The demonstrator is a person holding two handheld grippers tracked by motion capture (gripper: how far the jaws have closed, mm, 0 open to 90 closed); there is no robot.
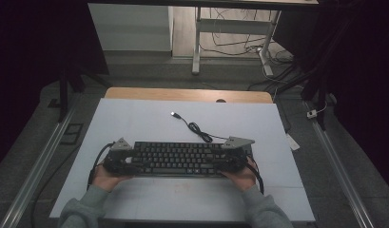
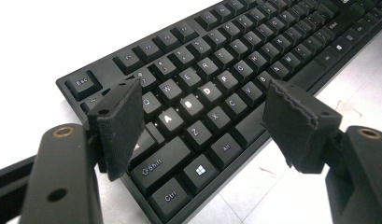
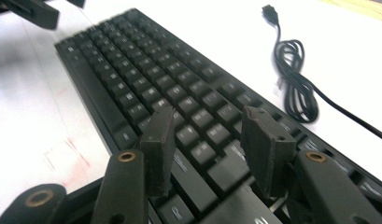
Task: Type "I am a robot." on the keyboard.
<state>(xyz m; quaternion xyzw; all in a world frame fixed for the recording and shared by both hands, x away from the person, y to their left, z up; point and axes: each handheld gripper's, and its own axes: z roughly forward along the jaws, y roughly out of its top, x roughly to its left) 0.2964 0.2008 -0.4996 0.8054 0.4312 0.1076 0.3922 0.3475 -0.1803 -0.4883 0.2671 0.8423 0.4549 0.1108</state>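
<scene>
A black keyboard (image 1: 175,159) lies flat on the white counter (image 1: 149,121), in the lower middle of the high view, its long side running left to right across the frame. A person's hands come up from the bottom edge in grey sleeves (image 1: 85,209), one at each end of the keyboard.

The left gripper (image 1: 130,159) sits at the keyboard's left end, with its grey three-cornered plate at the upper left corner of the keys. In the left gripper view the left gripper's (image 2: 202,119) two black jaws stand wide apart over the Q, A, Z, Shift and Ctrl corner, with nothing between them; whether either pad touches the keys cannot be told.

The right gripper (image 1: 228,161) sits at the keyboard's right end. In the right gripper view the right gripper (image 3: 207,140) also has its jaws parted, with a clear gap between the pads, low over the keys at the lower centre of the frame, clamping nothing. The keyboard (image 3: 146,93) runs away toward the upper left of that frame, where the other gripper's dark tip shows at the corner.

The keyboard's black cable (image 1: 197,128) leaves its upper right edge, bunches into a small loose coil just above the keys, and trails on toward the upper middle of the high view, ending in a USB plug (image 1: 174,114) lying on the bare counter
</scene>
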